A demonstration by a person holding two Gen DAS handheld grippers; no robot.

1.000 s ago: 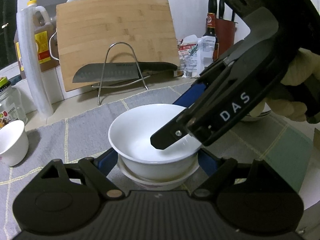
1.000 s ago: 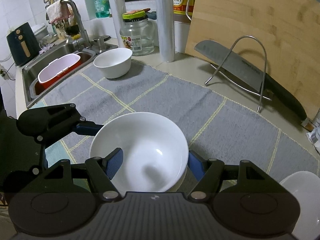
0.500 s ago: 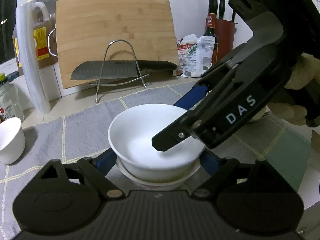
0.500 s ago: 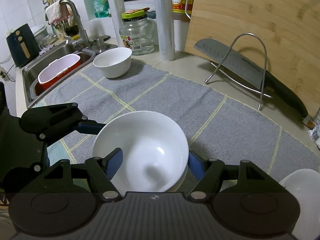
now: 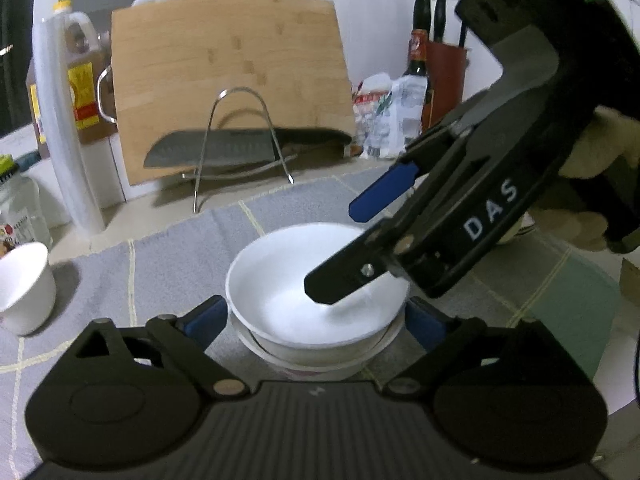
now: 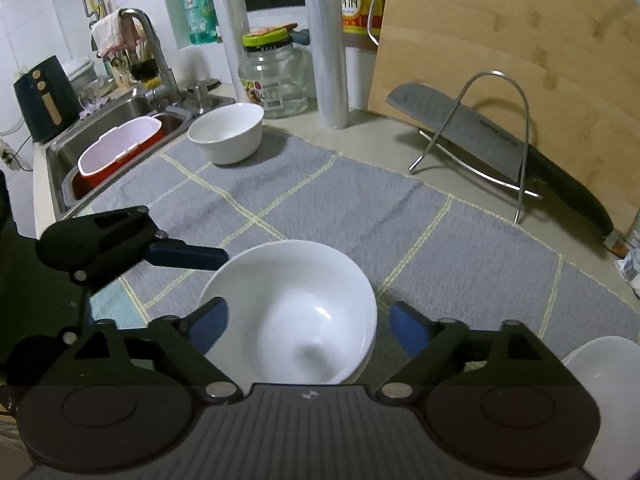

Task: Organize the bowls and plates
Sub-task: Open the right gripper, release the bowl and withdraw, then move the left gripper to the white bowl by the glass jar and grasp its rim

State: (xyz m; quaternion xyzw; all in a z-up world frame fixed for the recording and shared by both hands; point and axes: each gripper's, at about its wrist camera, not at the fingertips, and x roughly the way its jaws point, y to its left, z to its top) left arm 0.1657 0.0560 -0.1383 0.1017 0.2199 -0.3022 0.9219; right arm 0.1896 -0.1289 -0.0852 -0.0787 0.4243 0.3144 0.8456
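A white bowl (image 5: 280, 280) sits nested in a second white bowl (image 5: 312, 366) on the grey mat (image 6: 360, 208). My left gripper (image 5: 316, 320) straddles the top bowl. Its jaws are opening, and narrow gaps show between the blue pads and the rim. My right gripper (image 6: 310, 316) reaches over the same bowl (image 6: 288, 280) from the other side. Its jaws are opening too, and the right pad stands off the rim. In the left wrist view the right gripper (image 5: 332, 252) has one finger over the bowl's hollow and its blue pad past the far rim.
Another white bowl (image 6: 226, 132) stands on the mat's far corner by the sink (image 6: 120, 120), which holds a red and pink tub (image 6: 116, 152). More white crockery (image 6: 600, 380) lies at lower right. A knife on a wire rack (image 6: 480, 148), a cutting board (image 6: 520, 40), a jar and bottles line the back.
Both pairs of jaws have spread slightly off the top bowl. The bowl has sunk a little into the one beneath. Neither hand has shifted.
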